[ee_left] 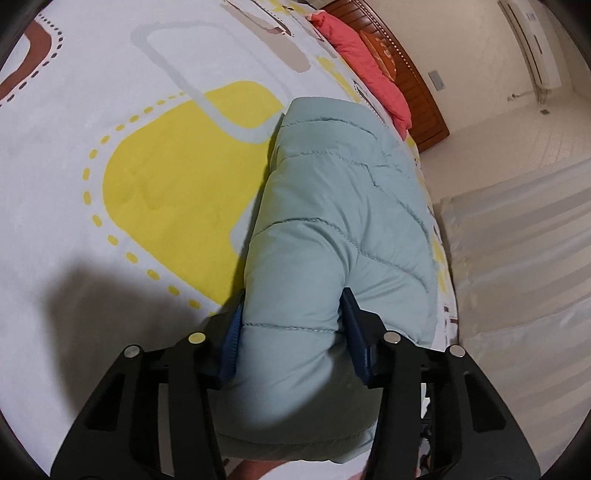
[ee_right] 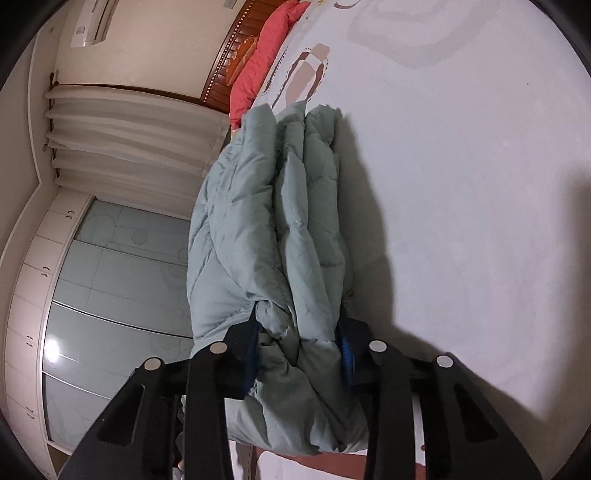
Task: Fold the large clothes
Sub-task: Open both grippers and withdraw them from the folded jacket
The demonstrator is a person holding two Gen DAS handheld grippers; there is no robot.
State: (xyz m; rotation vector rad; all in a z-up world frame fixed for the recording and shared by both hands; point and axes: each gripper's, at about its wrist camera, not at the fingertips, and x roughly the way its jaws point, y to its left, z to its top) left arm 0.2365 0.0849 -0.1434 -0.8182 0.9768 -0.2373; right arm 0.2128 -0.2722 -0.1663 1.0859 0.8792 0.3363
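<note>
No legible brand/writing anywhere; the AC unit [ee_right: 92, 26] at upper left of the right wrist view carried a small label, too blurred to read.

Left gripper [ee_left: 291, 332], bottom centre of left wrist view: jaws clamped on the folded end of 1 pale-green quilted puffer jacket [ee_left: 332, 221], w/ blue pads [ee_left: 231, 339] pressed into the fabric either side. Right gripper [ee_right: 299, 350], bottom centre of right wrist view: jaws likewise clenched on the same jacket [ee_right: 266, 229], here bunched into several thick layers, edge-on.

Jacket looked puffy, matte, w/ stitched diagonal/chevron quilt lines; it ran from the jaws up toward frame centre in both views, lying along the edge of the bed sheet [ee_left: 110, 129]. Sheet was white w/ 1 big yellow rounded patch ringed by yellow dashes at centre-left of the left view, plus grey & brown rounded shapes toward the top.

Farther off: 1 coral-red quilt/pillow [ee_left: 365, 66] at the bed's head, against 1 dark wooden headboard [ee_left: 417, 77] w/ a studded trim. Beyond, white pleated curtain [ee_right: 129, 125] at left of right view, and below it a wardrobe [ee_right: 110, 295] w/ pale-green glass doors & white cabinets.
</note>
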